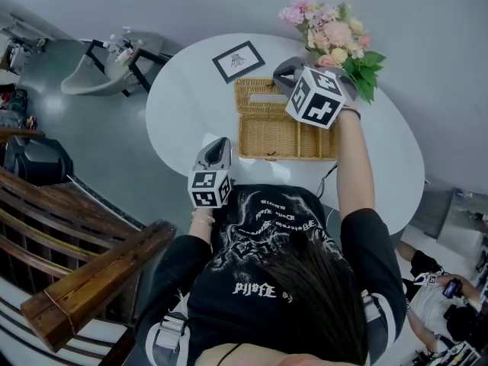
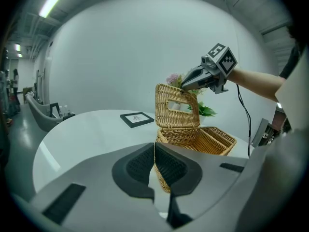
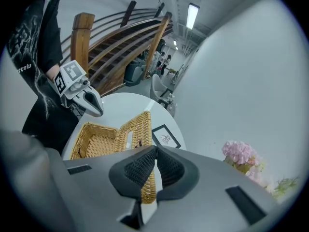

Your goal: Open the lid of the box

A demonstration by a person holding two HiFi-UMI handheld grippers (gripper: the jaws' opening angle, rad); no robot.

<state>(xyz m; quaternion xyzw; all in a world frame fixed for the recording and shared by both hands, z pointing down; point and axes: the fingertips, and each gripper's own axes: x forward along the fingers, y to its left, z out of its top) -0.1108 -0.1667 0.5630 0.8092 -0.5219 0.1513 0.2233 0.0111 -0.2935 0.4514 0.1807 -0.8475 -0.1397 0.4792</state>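
Note:
A wicker box [image 1: 286, 137] stands on the round white table [image 1: 183, 105]. Its lid [image 1: 255, 94] is raised almost upright on the far side; in the left gripper view the lid [image 2: 176, 108] stands over the open base [image 2: 205, 139]. My right gripper [image 1: 277, 72] is shut, its tips against the lid's top edge [image 2: 183, 87]; I see nothing pinched between them. In its own view the right gripper [image 3: 155, 150] hangs over the lid [image 3: 137, 129]. My left gripper [image 1: 223, 140] is shut with nothing in it, by the box's near left corner [image 2: 154, 146].
Past the box lie a black picture frame [image 1: 238, 61] and a pink flower bouquet [image 1: 335, 36]. A wooden stair railing [image 1: 91, 273] runs at the left. A cable [image 1: 328, 178] drops off the table's near edge. Another person [image 1: 435, 280] is at the lower right.

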